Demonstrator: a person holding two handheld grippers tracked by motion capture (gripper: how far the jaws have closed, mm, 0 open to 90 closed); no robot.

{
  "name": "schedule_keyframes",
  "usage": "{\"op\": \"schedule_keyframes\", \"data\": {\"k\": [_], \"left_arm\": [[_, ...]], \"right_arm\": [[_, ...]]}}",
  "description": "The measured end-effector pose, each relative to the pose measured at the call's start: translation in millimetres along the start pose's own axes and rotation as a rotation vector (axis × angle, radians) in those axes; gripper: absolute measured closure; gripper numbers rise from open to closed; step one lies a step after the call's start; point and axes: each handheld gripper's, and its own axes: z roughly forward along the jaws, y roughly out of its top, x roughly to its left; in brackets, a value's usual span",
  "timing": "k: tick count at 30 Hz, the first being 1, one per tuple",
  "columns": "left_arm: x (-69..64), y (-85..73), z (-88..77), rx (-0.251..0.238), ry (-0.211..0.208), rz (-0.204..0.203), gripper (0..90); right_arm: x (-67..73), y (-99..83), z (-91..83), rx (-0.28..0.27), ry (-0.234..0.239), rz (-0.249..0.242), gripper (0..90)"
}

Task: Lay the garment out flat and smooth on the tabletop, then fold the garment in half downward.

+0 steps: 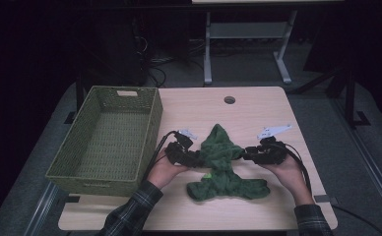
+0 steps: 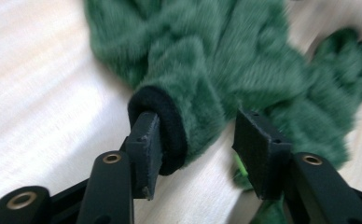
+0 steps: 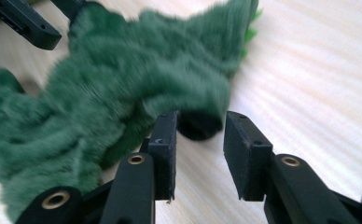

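On wooden table (image 1: 258, 105), green fleece garment (image 1: 222, 162), no legible writing, wicker basket (image 1: 80, 169)

The green garment (image 1: 223, 164) looks fuzzy, perhaps fleece; the table (image 1: 258, 110) pale matt wood grain; the basket (image 1: 108, 140) woven.

My high view looks forward and down over the whole table (image 1: 258, 105), while my two gripper views sit low and close from opposite sides, sharing the green fleece garment (image 1: 222, 164) (image 2: 226, 60) (image 3: 123, 79).
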Motion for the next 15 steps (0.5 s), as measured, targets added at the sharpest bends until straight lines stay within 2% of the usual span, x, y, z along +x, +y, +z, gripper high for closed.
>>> {"op": "schedule_keyframes", "data": {"k": [2, 4, 6, 12, 13, 15], "left_arm": [[-0.1, 4.7, -6.2, -0.028, 0.0, 0.006, 50.7], [0.4, 7.2, -8.2, -0.036, 0.005, 0.008, 50.6], [5.9, 16.4, -10.1, -0.047, 0.022, 0.002, 50.6], [19.3, 34.6, -6.9, -0.073, 0.044, -0.02, 50.7], [24.9, 41.1, -2.1, -0.08, 0.055, -0.038, 50.7], [28.4, 43.8, 0.6, -0.075, 0.067, -0.033, 50.7]], "right_arm": [[1.0, 3.6, -7.5, -0.021, 0.003, -0.003, 61.7], [1.2, 6.0, -10.3, -0.023, -0.005, -0.012, 61.3], [2.5, 13.7, -15.8, -0.054, -0.009, -0.014, 61.2], [-2.9, 27.9, -2.7, -0.062, -0.007, -0.009, 61.3], [-6.6, 34.4, 5.8, -0.053, 0.006, 0.009, 60.8], [-7.9, 37.8, 10.2, -0.048, -0.002, 0.001, 60.4]]}}
